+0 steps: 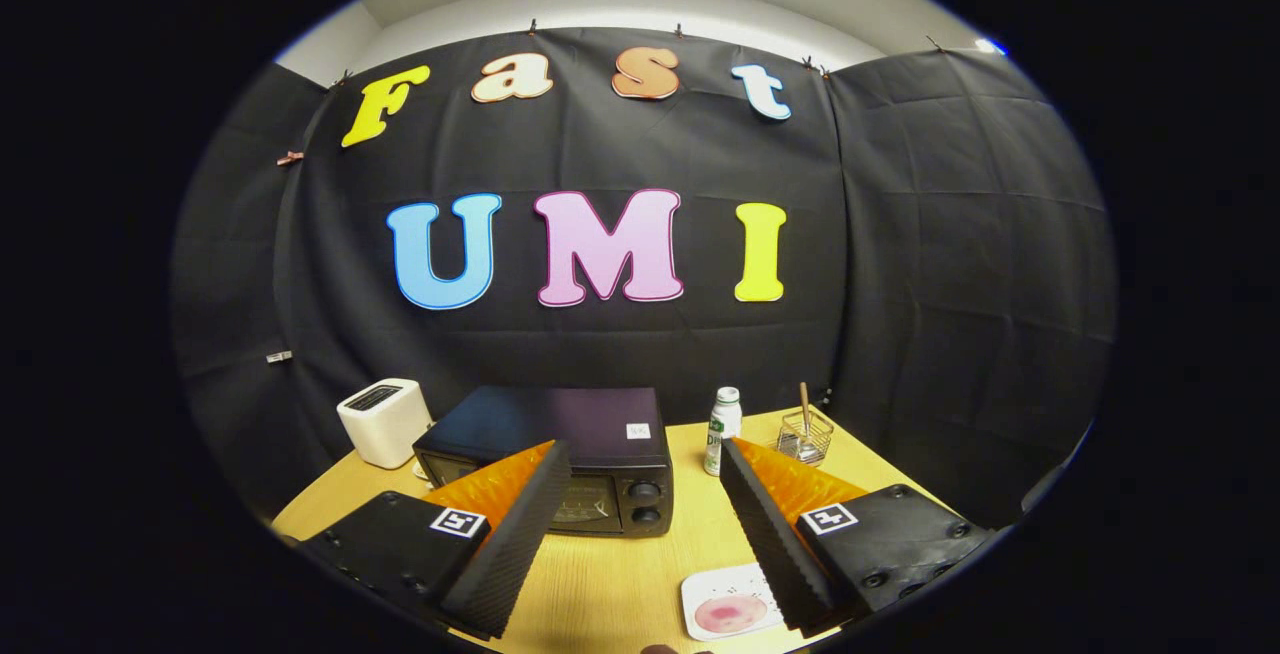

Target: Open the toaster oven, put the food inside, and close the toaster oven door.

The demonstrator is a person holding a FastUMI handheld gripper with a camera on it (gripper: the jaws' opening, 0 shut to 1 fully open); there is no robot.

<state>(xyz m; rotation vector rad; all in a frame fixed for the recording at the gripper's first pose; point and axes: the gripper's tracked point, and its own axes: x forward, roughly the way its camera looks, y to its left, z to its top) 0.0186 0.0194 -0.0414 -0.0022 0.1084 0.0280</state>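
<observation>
- Your gripper (645, 504) hangs above the desk with its fingers spread wide, holding nothing.
- Near the desk's front edge, beside one finger, lies a white square plate (712, 602) carrying round pink food (728, 614).
- Beyond the fingers, toward the back edge, the black boxy toaster oven (560, 454) looks closed; opening seems the step in hand, so reach its door next.

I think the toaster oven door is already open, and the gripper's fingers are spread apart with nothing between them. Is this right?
Not quite. In the gripper view the toaster oven has its door closed, upright against the front. The rest holds: the gripper has its fingers spread apart, with nothing held between them.
</observation>
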